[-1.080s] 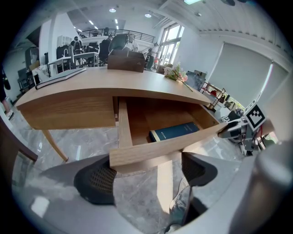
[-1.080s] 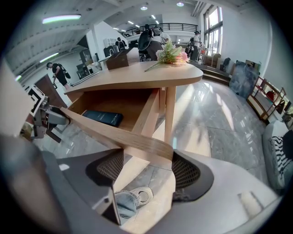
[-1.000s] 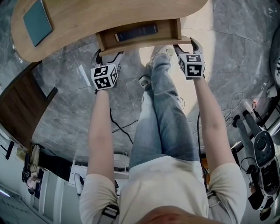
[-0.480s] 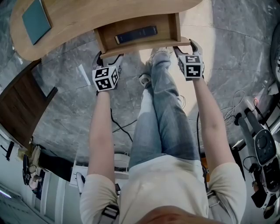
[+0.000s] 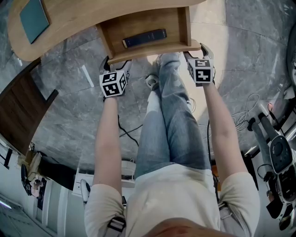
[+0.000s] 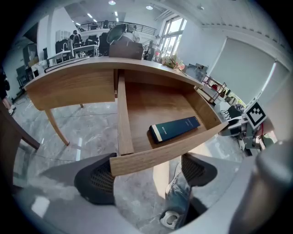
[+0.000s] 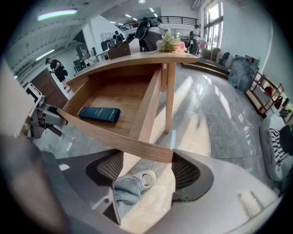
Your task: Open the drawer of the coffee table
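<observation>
The wooden coffee table (image 5: 92, 14) has its drawer (image 5: 138, 23) pulled out toward me, with a dark blue book (image 5: 144, 38) lying in it. My left gripper (image 5: 113, 61) sits at the left end of the drawer's front panel (image 5: 152, 50), and my right gripper (image 5: 194, 48) at its right end. In the left gripper view the front panel (image 6: 165, 153) runs across the wide gap of the left gripper (image 6: 146, 176), beyond which lies the book (image 6: 175, 128). The right gripper (image 7: 146, 171) is likewise spread wide under the panel (image 7: 123, 141), with the book (image 7: 99, 114) in the drawer.
A teal book (image 5: 33, 18) lies on the tabletop. My legs in jeans (image 5: 171, 120) reach under the drawer. Dark wooden furniture (image 5: 18, 115) stands at the left, equipment (image 5: 277, 157) and cables (image 5: 249, 111) at the right. A table leg (image 7: 170, 98) stands beside the drawer.
The drawer has slid further out of the table, showing more of its inside and the book. Both grippers stay at the front panel's ends.
</observation>
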`<state>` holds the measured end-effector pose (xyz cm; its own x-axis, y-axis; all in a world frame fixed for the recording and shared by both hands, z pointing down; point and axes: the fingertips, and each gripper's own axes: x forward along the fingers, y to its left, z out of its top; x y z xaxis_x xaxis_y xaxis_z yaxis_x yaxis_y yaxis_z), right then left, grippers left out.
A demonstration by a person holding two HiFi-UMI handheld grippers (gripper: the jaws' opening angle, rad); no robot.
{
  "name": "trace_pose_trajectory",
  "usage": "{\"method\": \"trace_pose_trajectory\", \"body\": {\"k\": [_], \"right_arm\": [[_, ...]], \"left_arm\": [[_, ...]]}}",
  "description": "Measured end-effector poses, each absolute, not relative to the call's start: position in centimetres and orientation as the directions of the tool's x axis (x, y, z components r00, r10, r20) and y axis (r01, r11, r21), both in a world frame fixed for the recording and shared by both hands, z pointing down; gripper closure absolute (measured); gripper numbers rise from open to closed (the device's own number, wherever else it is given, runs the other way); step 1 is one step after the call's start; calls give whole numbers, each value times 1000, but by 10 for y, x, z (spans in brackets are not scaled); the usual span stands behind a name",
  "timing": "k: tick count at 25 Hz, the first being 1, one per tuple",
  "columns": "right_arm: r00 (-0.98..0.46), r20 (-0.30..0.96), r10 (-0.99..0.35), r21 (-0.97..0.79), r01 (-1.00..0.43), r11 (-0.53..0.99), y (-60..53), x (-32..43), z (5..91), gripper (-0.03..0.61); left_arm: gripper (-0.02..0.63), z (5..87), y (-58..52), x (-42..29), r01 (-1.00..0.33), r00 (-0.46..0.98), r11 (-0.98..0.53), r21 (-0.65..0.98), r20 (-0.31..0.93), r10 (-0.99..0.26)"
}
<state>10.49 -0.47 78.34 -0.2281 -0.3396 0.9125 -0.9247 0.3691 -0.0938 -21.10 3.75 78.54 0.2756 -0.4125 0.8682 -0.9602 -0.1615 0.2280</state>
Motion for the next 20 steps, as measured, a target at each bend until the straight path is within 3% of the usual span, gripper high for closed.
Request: {"method": "trace_pose_trajectory", "body": {"k": [20], "right_arm": [[-211,911,-353,-80,-932,353,12,106,804,249]], "left_arm": [[169,805,54,-212,-960,271,-169,222,883,-383]]}}
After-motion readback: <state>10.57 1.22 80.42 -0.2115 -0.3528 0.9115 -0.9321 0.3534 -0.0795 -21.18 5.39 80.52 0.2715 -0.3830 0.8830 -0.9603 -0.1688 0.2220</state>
